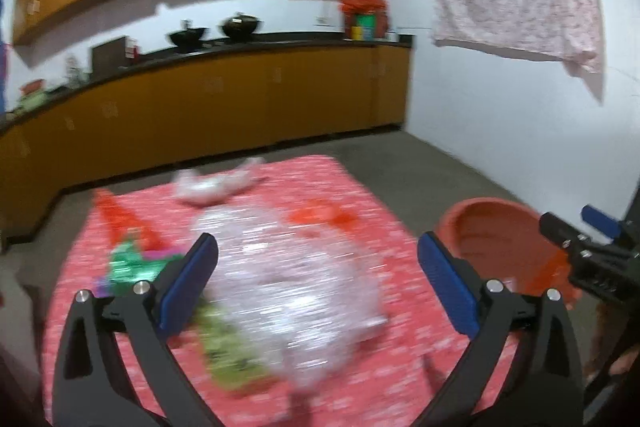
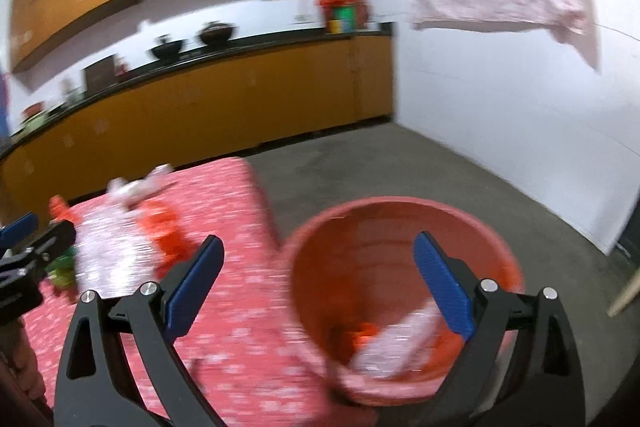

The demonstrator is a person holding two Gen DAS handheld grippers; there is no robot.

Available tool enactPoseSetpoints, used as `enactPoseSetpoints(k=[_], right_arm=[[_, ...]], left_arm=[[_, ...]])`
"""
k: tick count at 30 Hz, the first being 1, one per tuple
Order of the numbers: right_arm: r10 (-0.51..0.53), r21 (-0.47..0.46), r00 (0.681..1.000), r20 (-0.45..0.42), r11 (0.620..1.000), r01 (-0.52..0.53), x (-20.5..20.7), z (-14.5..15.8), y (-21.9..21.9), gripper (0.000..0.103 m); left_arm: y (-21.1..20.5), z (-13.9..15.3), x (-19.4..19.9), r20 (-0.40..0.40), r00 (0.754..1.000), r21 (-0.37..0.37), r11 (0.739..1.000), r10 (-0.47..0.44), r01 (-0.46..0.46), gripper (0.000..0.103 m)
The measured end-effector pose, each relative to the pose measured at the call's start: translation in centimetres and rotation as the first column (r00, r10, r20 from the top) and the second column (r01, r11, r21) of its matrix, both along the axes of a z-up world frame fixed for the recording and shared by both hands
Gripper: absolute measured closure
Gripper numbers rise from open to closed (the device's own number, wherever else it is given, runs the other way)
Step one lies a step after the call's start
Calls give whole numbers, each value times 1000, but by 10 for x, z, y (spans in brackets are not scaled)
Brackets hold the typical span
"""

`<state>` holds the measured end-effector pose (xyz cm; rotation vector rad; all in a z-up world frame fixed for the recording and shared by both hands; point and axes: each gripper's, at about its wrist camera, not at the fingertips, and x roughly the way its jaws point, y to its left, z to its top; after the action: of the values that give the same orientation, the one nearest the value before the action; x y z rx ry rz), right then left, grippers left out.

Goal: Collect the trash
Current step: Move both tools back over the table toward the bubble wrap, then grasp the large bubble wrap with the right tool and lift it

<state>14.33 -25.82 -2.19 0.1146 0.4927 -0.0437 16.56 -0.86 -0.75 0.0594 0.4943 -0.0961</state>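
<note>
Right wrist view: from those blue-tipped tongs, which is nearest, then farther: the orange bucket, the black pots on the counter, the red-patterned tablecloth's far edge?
1. Orange bucket, directly beneath the tongs.
2. Tablecloth's far edge, ahead left.
3. Black pots, on the back counter.

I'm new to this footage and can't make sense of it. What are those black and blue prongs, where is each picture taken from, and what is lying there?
The prongs are two hand-held grippers, each with two blue-padded fingers and a camera looking forward along them. One picture is from the left gripper, the other from the right gripper. Both stand open and hold nothing. The left one points at a red patterned cloth with blurred litter on it: a large silvery wrapper, green wrappers and red scraps. The right one points into an orange bucket beside the cloth, with some wrappers already at the bottom. Behind are kitchen cabinets.
</note>
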Motion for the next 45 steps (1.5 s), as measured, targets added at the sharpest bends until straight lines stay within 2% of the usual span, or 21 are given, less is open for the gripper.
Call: enactPoseSetpoints(k=[1,5,9,16,22,23,24,25,27,30,33,38,41,43,44,45], right_arm=[[32,-1,999,-2,999,-32,1,1,12,8],[188,-32,981,-36,981,-190,13,-3,67,24],[277,-72,959,-57,957,-281,25,-12,114,26],[285,-40,954,-96,956,-290,57,-28,141,23],[278,-32,946,-168,957,-287,76,-49,144,22],[284,-27,942,-180,956,-293,76,-52,145,31],[293,-22,937,-189,953,-302,77,-54,144,48],[307,-20,930,-202,948,-317,77,-56,144,55],[326,-9,920,-219,942,-336,77,-59,144,84],[335,11,918,-213,940,-341,73,-59,142,95],[333,34,924,-189,943,-332,68,-53,134,98],[314,71,939,-142,949,-307,60,-42,118,100],[297,72,943,-148,955,-289,62,-43,112,98],[289,80,943,-163,957,-279,66,-47,109,81],[285,89,944,-168,958,-273,68,-49,108,59],[284,102,944,-167,957,-270,69,-50,108,44]], left_arm=[[10,-1,-2,-2,1000,7,1000,26,-26,5],[62,-8,-9,-13,988,8,988,152,-152,5],[101,-14,-13,-21,970,-2,970,244,-244,5],[144,-28,-9,-50,947,-24,947,318,-319,5],[156,-36,-2,-70,940,-41,941,334,-337,5],[156,-37,-1,-70,941,-41,941,332,-335,5],[155,-37,0,-69,942,-41,942,330,-333,5],[155,-38,1,-68,942,-41,943,328,-331,5],[154,-39,5,-67,945,-44,945,321,-324,5],[152,-38,12,-66,949,-52,949,309,-313,5],[149,-40,19,-72,951,-56,951,301,-305,5],[148,-43,29,-88,952,-65,952,293,-299,5],[147,-44,31,-96,951,-75,950,295,-302,5],[146,-45,31,-95,951,-70,951,294,-301,5],[145,-45,30,-94,951,-67,952,293,-300,5],[144,-46,30,-94,952,-60,953,292,-298,5]])
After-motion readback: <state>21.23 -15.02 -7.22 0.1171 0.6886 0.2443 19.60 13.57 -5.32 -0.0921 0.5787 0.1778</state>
